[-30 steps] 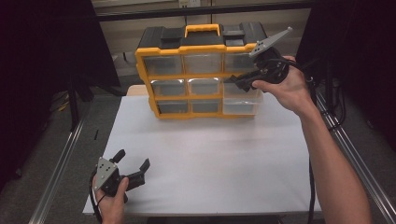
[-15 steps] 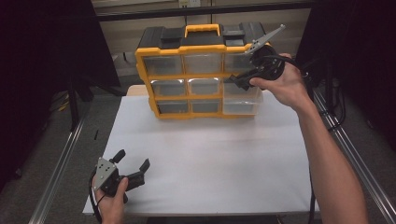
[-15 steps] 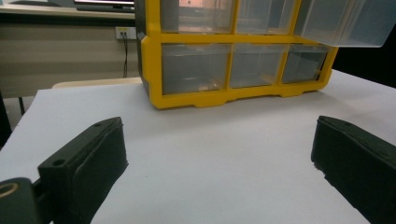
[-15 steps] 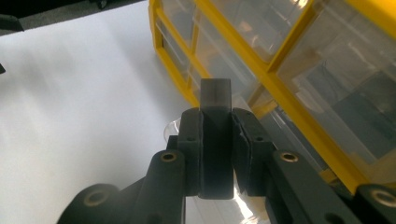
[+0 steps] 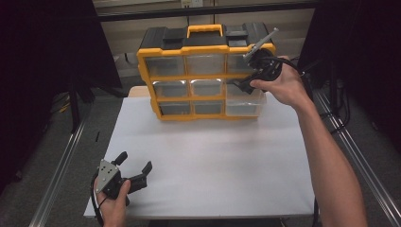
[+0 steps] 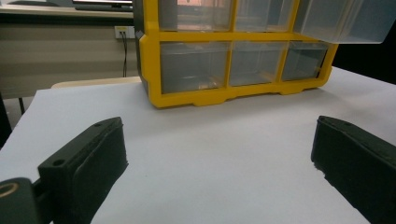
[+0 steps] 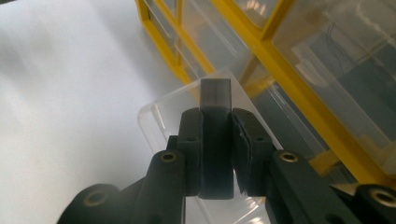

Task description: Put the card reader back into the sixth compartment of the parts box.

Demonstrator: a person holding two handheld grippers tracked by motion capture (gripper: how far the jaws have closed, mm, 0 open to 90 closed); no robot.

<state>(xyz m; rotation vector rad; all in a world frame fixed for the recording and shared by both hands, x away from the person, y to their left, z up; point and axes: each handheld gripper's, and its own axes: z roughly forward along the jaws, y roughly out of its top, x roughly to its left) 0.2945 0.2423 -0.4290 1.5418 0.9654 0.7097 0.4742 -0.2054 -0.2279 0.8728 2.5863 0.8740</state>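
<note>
A yellow organizer (image 5: 208, 76) with clear drawers stands at the table's far edge. Its middle right drawer (image 5: 245, 103) is pulled out. My right gripper (image 5: 242, 85) hovers above that drawer, shut on a small dark grey block (image 7: 215, 93). In the right gripper view the block sticks up between the jaws, and the open clear drawer (image 7: 156, 116) lies below it, beside the yellow frame (image 7: 280, 77). My left gripper (image 5: 135, 166) rests open at the table's front left, with nothing between its jaws. The organizer (image 6: 224, 37) and the protruding drawer (image 6: 345, 21) lie far ahead of my left gripper (image 6: 219, 154).
A white sheet (image 5: 213, 156) covers the table between the organizer and the front edge. Metal rails (image 5: 61, 161) run along both sides of the table. The organizer has a yellow handle (image 5: 204, 30) on top. A cable trails from the right gripper.
The right gripper with the block has shifted slightly left and down over the pulled-out drawer. The left gripper has stayed in place, open.
</note>
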